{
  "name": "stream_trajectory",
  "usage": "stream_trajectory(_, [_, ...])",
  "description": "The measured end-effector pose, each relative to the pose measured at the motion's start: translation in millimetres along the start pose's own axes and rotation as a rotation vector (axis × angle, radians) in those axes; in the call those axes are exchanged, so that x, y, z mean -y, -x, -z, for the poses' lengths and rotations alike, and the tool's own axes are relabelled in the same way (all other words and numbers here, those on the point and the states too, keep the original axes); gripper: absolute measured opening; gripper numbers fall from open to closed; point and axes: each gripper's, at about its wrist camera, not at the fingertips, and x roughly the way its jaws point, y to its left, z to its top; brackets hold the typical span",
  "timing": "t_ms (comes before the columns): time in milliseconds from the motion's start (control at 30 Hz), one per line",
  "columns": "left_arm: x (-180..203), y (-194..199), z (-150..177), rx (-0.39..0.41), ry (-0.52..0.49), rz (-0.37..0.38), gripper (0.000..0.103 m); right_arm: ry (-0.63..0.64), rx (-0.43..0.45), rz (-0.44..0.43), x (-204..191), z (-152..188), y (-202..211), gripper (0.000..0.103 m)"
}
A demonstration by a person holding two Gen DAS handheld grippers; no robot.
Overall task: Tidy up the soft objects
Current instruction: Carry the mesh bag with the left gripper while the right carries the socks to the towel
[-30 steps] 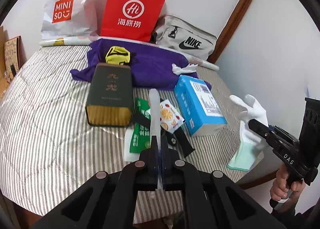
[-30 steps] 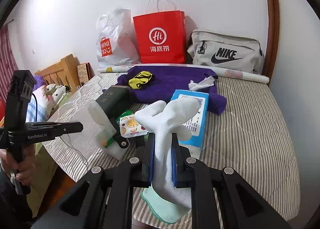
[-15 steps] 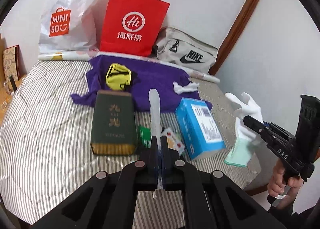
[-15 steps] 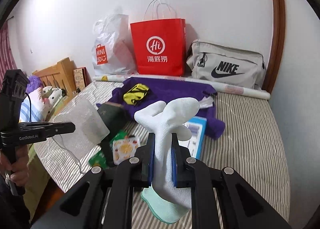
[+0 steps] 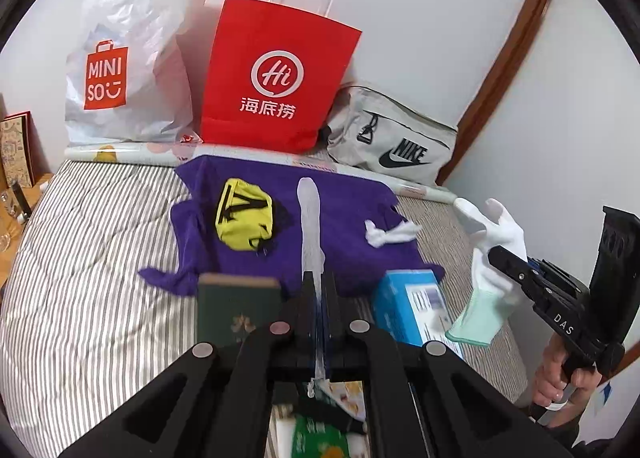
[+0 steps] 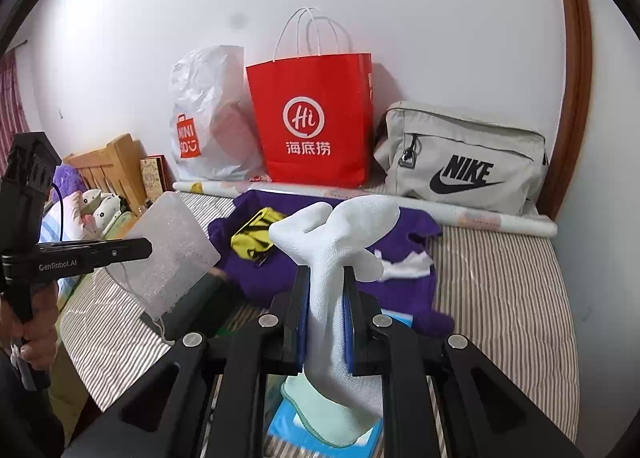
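Note:
My left gripper (image 5: 319, 278) is shut on a thin clear plastic bag (image 5: 310, 218), seen edge-on here and as a frosted sheet in the right wrist view (image 6: 168, 254). My right gripper (image 6: 325, 278) is shut on a white glove with a mint cuff (image 6: 332, 258), also visible in the left wrist view (image 5: 486, 258). Both are held above the striped bed. A purple cloth (image 5: 320, 226) lies ahead with a yellow pouch (image 5: 244, 218) and a small white cloth (image 5: 390, 234) on it.
A red paper bag (image 5: 276, 78), a white Miniso bag (image 5: 128, 58) and a grey Nike bag (image 5: 392, 142) stand against the wall. A dark green box (image 5: 236, 310), a blue box (image 5: 416, 306) and snack packets (image 5: 320, 434) lie near the bed's front edge.
Both grippers have risen and moved forward toward the purple cloth, still holding the bag and the glove. The boxes now sit lower in view.

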Motion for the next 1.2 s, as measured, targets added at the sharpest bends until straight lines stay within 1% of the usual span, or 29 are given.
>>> stream_trajectory(300, [-6.0,-48.5,-48.3,-0.020,0.023,0.025,0.003,0.015,-0.018,0.000,18.8,-29.7,-51.3,0.014])
stream_trajectory(467, [-7.8,-78.3,-65.3,-0.045,0.025,0.047,0.003,0.013,-0.031,-0.006,28.1,-45.0,-85.7,0.014])
stream_trajectory(567, [-12.4,-94.5,-73.3,-0.059,0.035,0.060,0.003,0.010,-0.048,-0.016,31.5,-53.3,-107.9,0.014])
stream_trajectory(667, [-21.3,-109.2,-77.6,-0.079,0.068,0.083,0.003,0.013,-0.070,-0.028,31.8,-58.5,-129.7,0.014])
stream_trajectory(833, [-36.0,-131.0,-76.0,-0.123,0.118,0.132,0.003,0.010,-0.128,-0.052,33.0,-59.7,-165.0,0.014])
stream_trajectory(900, [-41.7,-140.4,-73.8,-0.147,0.130,0.137,0.003,0.002,-0.159,-0.060,35.0,-58.0,-178.4,0.014])
stream_trajectory(1000, [-50.1,-152.3,-68.3,-0.179,0.145,0.123,0.003,0.004,-0.213,-0.060,36.8,-54.2,-198.5,0.014])
stream_trajectory(1033, [-52.7,-156.1,-65.7,-0.194,0.142,0.104,0.003,0.002,-0.225,-0.060,37.4,-52.9,-202.9,0.014])
stream_trajectory(1133, [-59.0,-159.3,-61.6,-0.201,0.129,0.049,0.003,0.001,-0.253,-0.076,38.7,-51.0,-214.0,0.014])
stream_trajectory(1200, [-62.7,-161.6,-60.0,-0.216,0.126,0.010,0.003,0.009,-0.266,-0.065,39.4,-49.7,-219.8,0.014])
